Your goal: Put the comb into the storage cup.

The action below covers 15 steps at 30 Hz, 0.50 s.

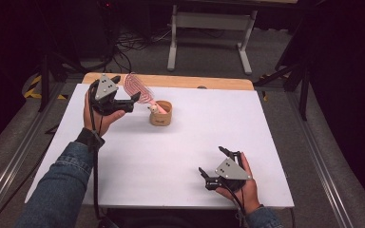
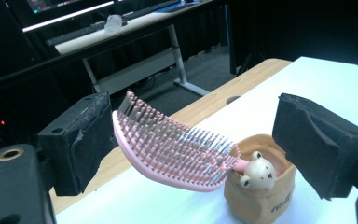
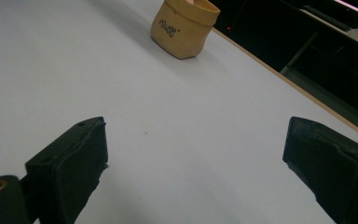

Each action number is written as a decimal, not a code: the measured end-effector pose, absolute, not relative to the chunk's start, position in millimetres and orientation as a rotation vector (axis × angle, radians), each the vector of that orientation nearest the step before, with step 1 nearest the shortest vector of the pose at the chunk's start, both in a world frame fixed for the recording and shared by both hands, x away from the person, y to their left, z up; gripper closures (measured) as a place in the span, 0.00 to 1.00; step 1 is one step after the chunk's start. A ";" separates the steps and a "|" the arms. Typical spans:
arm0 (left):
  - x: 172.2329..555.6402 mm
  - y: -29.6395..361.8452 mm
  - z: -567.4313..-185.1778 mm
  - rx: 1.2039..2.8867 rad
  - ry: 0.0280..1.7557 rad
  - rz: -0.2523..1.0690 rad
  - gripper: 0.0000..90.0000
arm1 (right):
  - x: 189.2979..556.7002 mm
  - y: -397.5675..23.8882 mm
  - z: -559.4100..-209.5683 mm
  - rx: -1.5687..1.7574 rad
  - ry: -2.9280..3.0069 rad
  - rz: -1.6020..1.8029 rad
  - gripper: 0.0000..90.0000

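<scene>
- Hairbrush (image 2: 168,147), pink with rows of bristles, sits upper left of centre in the high view, its handle end down inside the small tan pouch (image 1: 161,114) and its paddle head leaning out up and to the left.
- A little bear figure (image 2: 259,171) sits at the pouch rim, just beside the brush handle.
- Left gripper (image 1: 126,95) has its jaws spread wide; in the left gripper view the brush head lies between the pads, with a gap on the right side and the left pad very near the brush tip, whether touching I cannot tell.
- Right gripper (image 1: 215,160) rests at the lower right of the white table (image 1: 185,156), jaws spread over bare surface, gripping nothing.
- Judgement: the placing looks done, since the brush stands in the pouch by itself; what seems left is drawing the left gripper clear without tipping the pouch.
</scene>
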<state>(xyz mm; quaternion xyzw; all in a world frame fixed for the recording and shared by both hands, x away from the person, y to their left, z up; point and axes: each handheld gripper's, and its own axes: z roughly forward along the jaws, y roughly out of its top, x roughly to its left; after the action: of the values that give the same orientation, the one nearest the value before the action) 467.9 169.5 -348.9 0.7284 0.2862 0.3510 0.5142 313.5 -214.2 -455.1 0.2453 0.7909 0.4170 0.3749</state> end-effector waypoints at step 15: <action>447.2 165.1 -369.6 1.752 0.651 0.851 0.12 | 313.2 -213.8 -455.1 0.621 2.026 1.065 0.08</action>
<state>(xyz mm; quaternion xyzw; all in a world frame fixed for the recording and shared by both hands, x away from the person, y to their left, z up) 447.2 165.1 -369.6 0.7299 0.2714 0.3545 0.5176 313.2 -213.8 -455.1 0.2429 0.7917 0.4162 0.3755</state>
